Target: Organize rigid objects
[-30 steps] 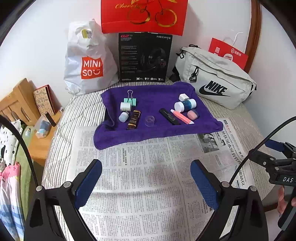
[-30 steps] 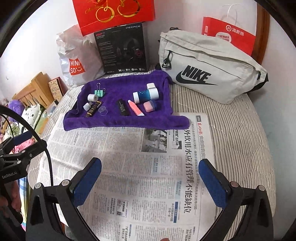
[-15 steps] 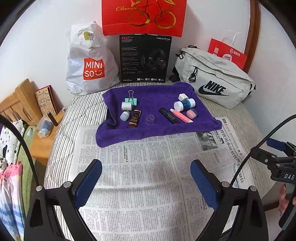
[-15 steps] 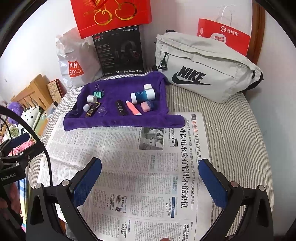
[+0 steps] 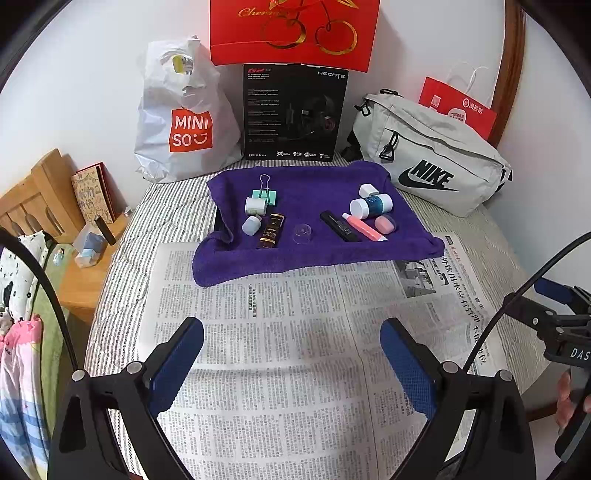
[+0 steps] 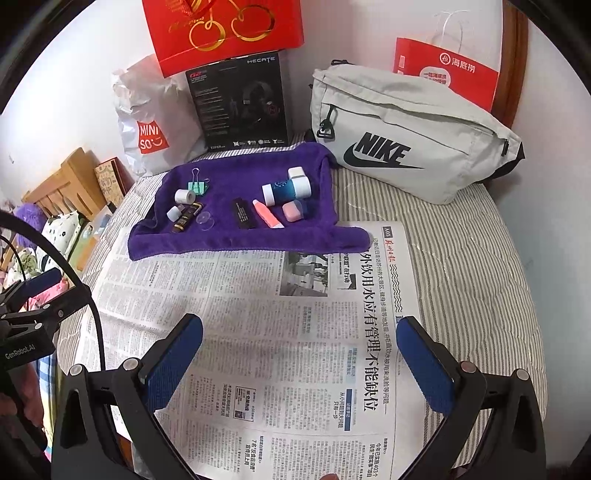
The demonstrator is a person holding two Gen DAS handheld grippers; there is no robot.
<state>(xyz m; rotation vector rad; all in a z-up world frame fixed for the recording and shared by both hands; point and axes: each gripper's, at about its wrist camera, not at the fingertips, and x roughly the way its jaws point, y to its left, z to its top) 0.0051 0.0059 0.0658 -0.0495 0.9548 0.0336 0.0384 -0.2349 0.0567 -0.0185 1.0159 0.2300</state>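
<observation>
A purple towel lies at the far side of the round table and carries several small items: a green binder clip, a white roll, a brown tube, a clear cap, a black stick, a pink tube, a pink eraser and a blue and white bottle. My left gripper hovers open over the newspaper, well short of the towel. To its right, my right gripper is likewise open and holds nothing.
Behind the towel stand a white Miniso bag, a black headset box, a red gift bag and a grey Nike bag. A wooden stand sits off the table's left edge. A hand holds the right gripper.
Both grippers have drawn back and risen slightly, so the towel and its items look a little farther away. Nothing on the towel has moved.
</observation>
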